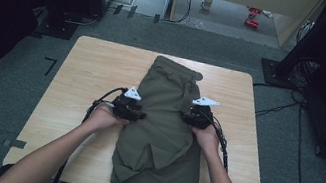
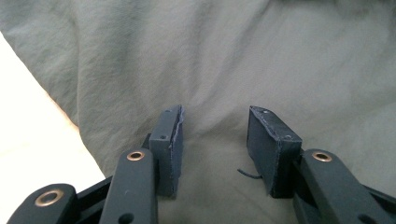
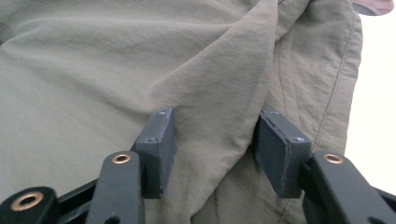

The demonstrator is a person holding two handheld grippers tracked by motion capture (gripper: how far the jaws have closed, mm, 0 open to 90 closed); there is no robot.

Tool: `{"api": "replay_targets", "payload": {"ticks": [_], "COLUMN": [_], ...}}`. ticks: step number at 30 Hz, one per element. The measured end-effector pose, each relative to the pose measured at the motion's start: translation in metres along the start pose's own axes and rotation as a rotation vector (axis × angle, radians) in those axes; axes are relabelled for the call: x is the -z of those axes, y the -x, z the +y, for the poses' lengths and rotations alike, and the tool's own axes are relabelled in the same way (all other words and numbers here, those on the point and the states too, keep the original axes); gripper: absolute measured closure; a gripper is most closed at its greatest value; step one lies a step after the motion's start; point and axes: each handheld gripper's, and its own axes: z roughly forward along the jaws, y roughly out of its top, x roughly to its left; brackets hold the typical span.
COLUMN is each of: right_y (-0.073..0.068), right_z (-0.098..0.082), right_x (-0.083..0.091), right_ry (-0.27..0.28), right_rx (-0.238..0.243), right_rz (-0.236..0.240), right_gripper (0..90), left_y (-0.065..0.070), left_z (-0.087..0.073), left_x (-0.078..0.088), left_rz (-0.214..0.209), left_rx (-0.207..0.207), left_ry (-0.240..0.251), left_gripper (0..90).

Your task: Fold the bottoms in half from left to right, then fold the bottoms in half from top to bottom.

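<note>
Table [image 1: 89,66] first: pale wood, rounded corners, and it runs out past both grippers on every side, with grey floor all round it. Cables [image 1: 280,108] trail over the floor off beyond the right gripper, well apart from it.

Next biggest is the pair of olive-green shorts [image 1: 164,132]. They lie flat on the table right between the two grippers, waistband at the far end from the person and leg hems at the near edge, so the cloth stretches both ahead of and behind the tongs. A fold of fabric sits a bit behind the right gripper, toward the hem.

The left gripper [image 1: 133,111] sits at the shorts' left edge, about halfway down the garment. In the left gripper view [image 2: 215,144] its jaws stand apart over smooth cloth, with bare table showing off to the left side. The pads rest against the fabric but nothing is pinched between them, so it's released.

The right gripper [image 1: 197,118] is at the opposite edge, level with the left one. In the right gripper view [image 3: 215,149] a raised ridge of fabric runs up between the jaws, but the pads aren't squeezing it, so it's loose too. The shorts' side seam runs just past its right pad.

Tiny detail: a loose thread [image 2: 247,173] lies beside the left gripper's right pad.
</note>
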Motion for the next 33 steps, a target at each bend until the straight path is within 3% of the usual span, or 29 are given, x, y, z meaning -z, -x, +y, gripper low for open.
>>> {"api": "replay_targets", "payload": {"ticks": [18, 33], "right_y": [-0.044, -0.070], "right_z": [-0.007, -0.016], "right_x": [0.003, 0.012], "right_ry": [0.000, -0.007], "right_rx": [0.057, 0.080], "right_rz": [0.055, 0.073], "right_gripper": [41.7, 39.9], "left_y": [0.012, 0.025], "left_z": [-0.031, -0.049], "left_x": [0.032, 0.043], "left_rz": [-0.007, -0.002], "left_rx": [0.023, 0.012], "left_ry": [-0.025, 0.002], "left_gripper": [48.7, 43.8]}}
